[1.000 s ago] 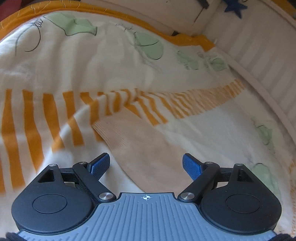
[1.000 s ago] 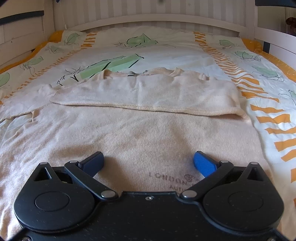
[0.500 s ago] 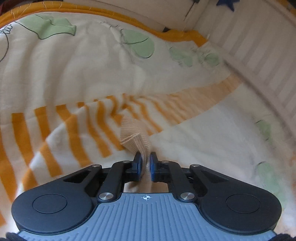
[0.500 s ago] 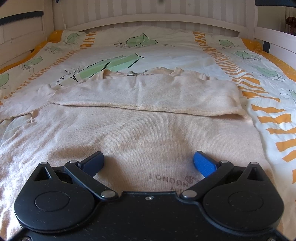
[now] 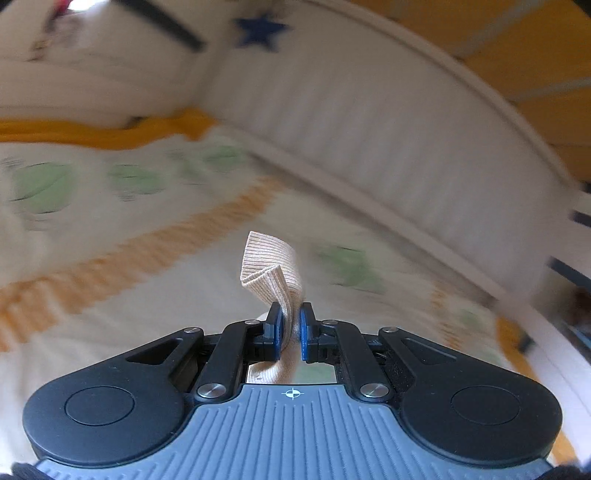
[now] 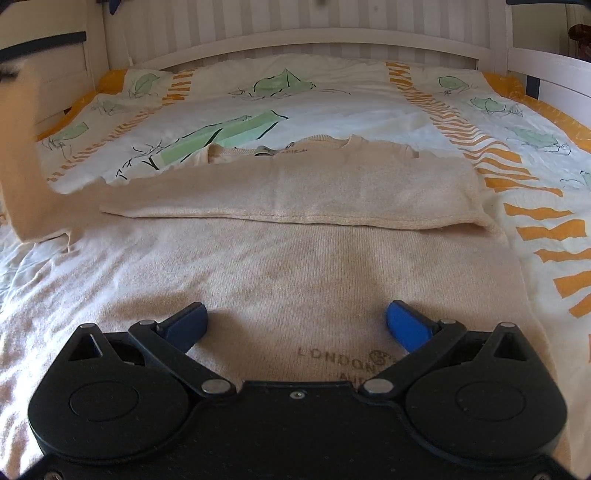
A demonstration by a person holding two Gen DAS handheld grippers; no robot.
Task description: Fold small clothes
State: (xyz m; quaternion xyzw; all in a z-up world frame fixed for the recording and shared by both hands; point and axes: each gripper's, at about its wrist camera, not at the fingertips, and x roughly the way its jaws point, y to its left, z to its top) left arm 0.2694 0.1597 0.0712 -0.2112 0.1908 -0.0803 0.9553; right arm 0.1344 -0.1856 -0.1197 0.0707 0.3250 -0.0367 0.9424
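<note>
A beige knit sweater (image 6: 295, 266) lies flat on the bed, one sleeve (image 6: 295, 192) folded across its chest. My left gripper (image 5: 290, 328) is shut on the ribbed cuff (image 5: 267, 266) of the other sleeve and holds it up above the bedding. That raised sleeve (image 6: 22, 162) shows blurred at the left edge of the right wrist view. My right gripper (image 6: 295, 325) is open and empty, low over the sweater's lower part near a printed "LONDON" mark (image 6: 336, 360).
The bed cover (image 6: 332, 107) is white with green leaves and orange stripes. A white slatted bed rail (image 6: 295, 40) runs along the far end, and it also curves around in the left wrist view (image 5: 388, 122). A blue star (image 5: 260, 31) hangs at the top.
My left gripper closed on the sleeve cuff and lifted it off the bedding, swinging upward and to the right. My right gripper has stayed still and open.
</note>
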